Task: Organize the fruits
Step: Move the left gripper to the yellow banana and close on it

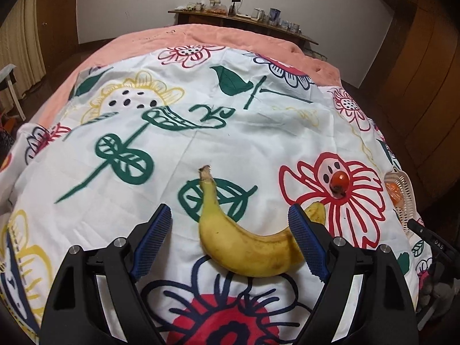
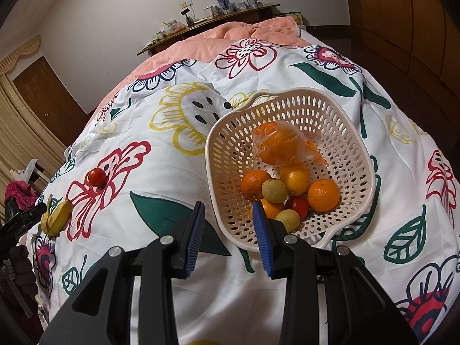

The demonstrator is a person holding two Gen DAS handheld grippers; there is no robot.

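A yellow banana (image 1: pixel 247 247) lies on the floral bedspread, stem pointing away. My left gripper (image 1: pixel 230 225) is open wide around it; the right finger (image 1: pixel 302 230) covers the banana's far end and the pads do not press on it. A small red tomato (image 1: pixel 339 182) rests on a red flower print to the right. In the right wrist view, my right gripper (image 2: pixel 228 227) hangs narrowly open with nothing in it, just before the cream perforated basket (image 2: pixel 211 155). The basket holds several oranges (image 2: pixel 323 195), a bagged orange (image 2: pixel 276 143) and green limes (image 2: pixel 274 191). The tomato (image 2: pixel 97 176) and banana (image 2: pixel 56 217) lie far left.
The bedspread (image 1: pixel 201 132) covers a bed with a pink blanket (image 1: pixel 178 37) at the far end. A wooden shelf (image 1: pixel 244 18) with cups stands behind it. Wooden wardrobe doors (image 1: pixel 425 80) rise on the right and curtains (image 2: pixel 26 120) hang on the left. The basket (image 1: pixel 402 198) shows at the right edge.
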